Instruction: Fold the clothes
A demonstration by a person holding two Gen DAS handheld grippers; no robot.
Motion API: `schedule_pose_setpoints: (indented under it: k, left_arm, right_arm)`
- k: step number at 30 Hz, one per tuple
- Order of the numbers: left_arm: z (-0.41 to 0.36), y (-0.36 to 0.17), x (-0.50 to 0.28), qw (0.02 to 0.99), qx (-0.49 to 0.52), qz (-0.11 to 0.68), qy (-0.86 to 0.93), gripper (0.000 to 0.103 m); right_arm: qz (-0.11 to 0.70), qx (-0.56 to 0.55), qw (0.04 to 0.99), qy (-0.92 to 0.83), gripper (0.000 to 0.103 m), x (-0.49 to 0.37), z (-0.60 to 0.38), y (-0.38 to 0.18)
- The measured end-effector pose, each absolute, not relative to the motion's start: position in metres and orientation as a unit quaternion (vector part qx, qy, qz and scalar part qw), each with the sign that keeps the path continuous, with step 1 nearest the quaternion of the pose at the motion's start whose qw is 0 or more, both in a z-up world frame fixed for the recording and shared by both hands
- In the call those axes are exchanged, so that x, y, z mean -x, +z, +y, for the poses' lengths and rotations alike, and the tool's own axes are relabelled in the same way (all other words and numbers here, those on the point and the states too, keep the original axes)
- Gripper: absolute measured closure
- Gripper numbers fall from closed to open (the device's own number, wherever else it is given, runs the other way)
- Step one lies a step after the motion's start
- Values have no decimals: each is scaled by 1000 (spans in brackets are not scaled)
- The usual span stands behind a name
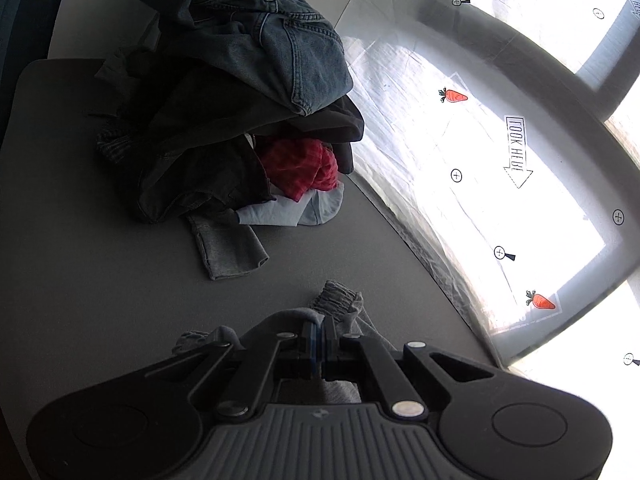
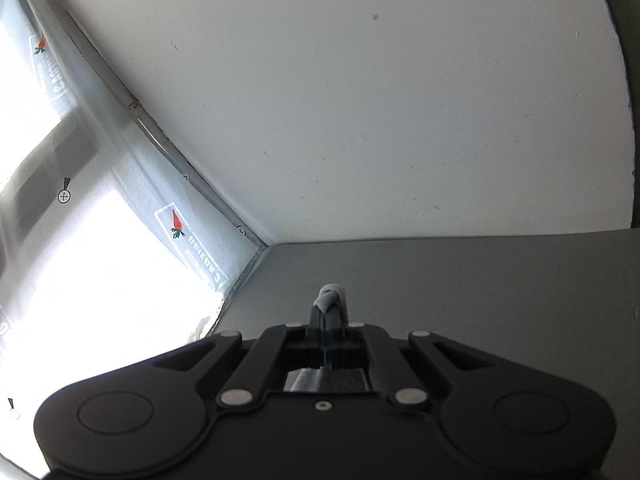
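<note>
A pile of clothes (image 1: 240,120) lies on the grey table (image 1: 100,280), at the far side from the left gripper (image 1: 318,334). On top of the pile are blue jeans (image 1: 260,32); under them is dark cloth, a red checked piece (image 1: 304,168), a light blue piece (image 1: 288,212) and a grey sleeve or leg (image 1: 228,248) that sticks out toward the gripper. Between the pile and the gripper the table is bare. To the right the table ends at a bright window covered with plastic film (image 1: 480,160), printed with carrots and an arrow.

The left gripper is closed on a grey garment (image 1: 340,304); its ribbed cuff shows just past the fingertips, and the rest hangs below the gripper body, mostly hidden. The right gripper (image 2: 325,314) is also closed, with a small fold of grey cloth (image 2: 332,294) pinched at its tips. Whether this is the same garment cannot be told. Ahead of it are only bare table and the white wall (image 2: 360,100), meeting the window in a corner.
</note>
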State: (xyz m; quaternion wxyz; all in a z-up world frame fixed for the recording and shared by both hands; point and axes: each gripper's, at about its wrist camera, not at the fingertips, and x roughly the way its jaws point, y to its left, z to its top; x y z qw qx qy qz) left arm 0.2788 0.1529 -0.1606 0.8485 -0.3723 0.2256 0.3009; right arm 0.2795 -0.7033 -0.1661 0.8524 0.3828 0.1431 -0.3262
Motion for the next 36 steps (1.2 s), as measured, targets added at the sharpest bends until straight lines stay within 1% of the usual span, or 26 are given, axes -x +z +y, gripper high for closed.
schedule_pose_setpoints:
  k: [8, 11, 14, 15, 16, 19, 20, 21, 22, 23, 24, 27, 31, 34, 36]
  left_arm:
    - [168, -173, -384, 842, 365, 232, 322, 102]
    - [174, -179, -435, 848, 353, 235, 317, 102]
    - [176, -189, -489, 859, 317, 249, 315, 101]
    - [178, -196, -511, 856, 308, 264, 319, 100]
    - [180, -203, -530, 852, 304, 278, 322, 94]
    - [184, -221, -562, 845, 301, 299, 327, 88]
    - [184, -222, -563, 847, 301, 297, 323, 85]
    - [183, -221, -563, 849, 301, 294, 320, 75]
    - [181, -220, -561, 851, 301, 291, 317, 65]
    - [177, -218, -556, 855, 299, 287, 312, 61]
    - [172, -216, -551, 858, 297, 287, 306, 58]
    - [158, -215, -532, 858, 296, 309, 284, 58]
    - [126, -219, -507, 857, 291, 353, 236, 57]
    - [86, -217, -494, 864, 261, 394, 172, 54]
    - [50, -215, -490, 872, 215, 423, 119, 51]
  right_arm:
    - [187, -336, 872, -305, 102, -434, -687, -188]
    - [199, -313, 884, -287, 102, -511, -676, -205]
    - [235, -274, 896, -258, 102, -596, -658, -229]
    - [254, -262, 898, -245, 102, -624, -651, -240]
    - [271, -251, 899, -235, 102, -647, -643, -252]
    - [309, -206, 901, -223, 96, -691, -618, -277]
    - [313, -196, 902, -223, 88, -694, -609, -280]
    - [312, -192, 904, -221, 83, -692, -602, -281]
    - [308, -190, 907, -217, 72, -687, -596, -280]
    - [307, -187, 908, -214, 69, -680, -592, -281]
    - [309, -182, 908, -215, 69, -672, -589, -281]
    - [320, -166, 904, -229, 69, -640, -586, -282]
    - [326, -200, 889, -252, 69, -583, -603, -288]
    - [334, -226, 877, -262, 69, -551, -614, -298]
    - [335, -239, 873, -262, 68, -534, -618, -304]
